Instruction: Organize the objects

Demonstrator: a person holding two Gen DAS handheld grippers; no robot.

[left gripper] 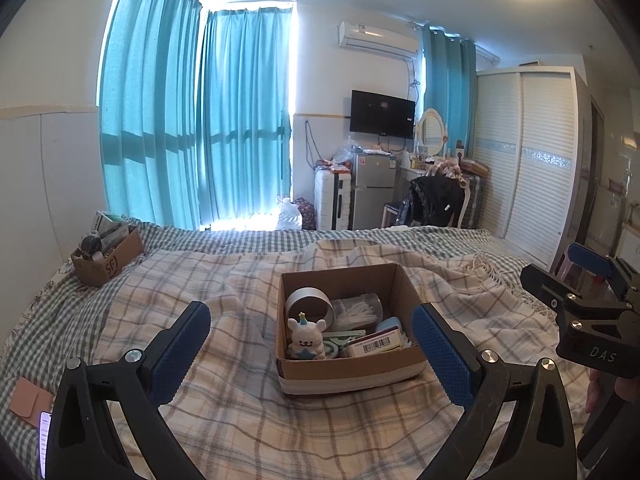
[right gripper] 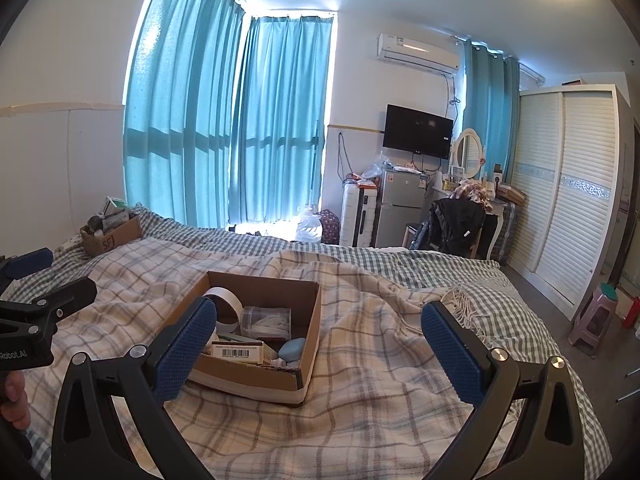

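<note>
left gripper (left gripper: 311, 334): wide, holding nothing, just short of box (left gripper: 352, 374) | right gripper (right gripper: 319, 330): wide, holding nothing, right of box | box on plaid blanket (left gripper: 224, 404), holding bear (left gripper: 306, 338), tape roll (left gripper: 308, 300), barcode carton (left gripper: 376, 343), swab case (left gripper: 358, 312) | second box (left gripper: 106, 260) far left of box

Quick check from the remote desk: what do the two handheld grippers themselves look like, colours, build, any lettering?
Both match: black plastic frames with silver bolts and blue textured finger pads. The left gripper shows "Robot.AI" lettering in the right wrist view; the right gripper shows "DAS" in the left wrist view. No cables visible.
</note>
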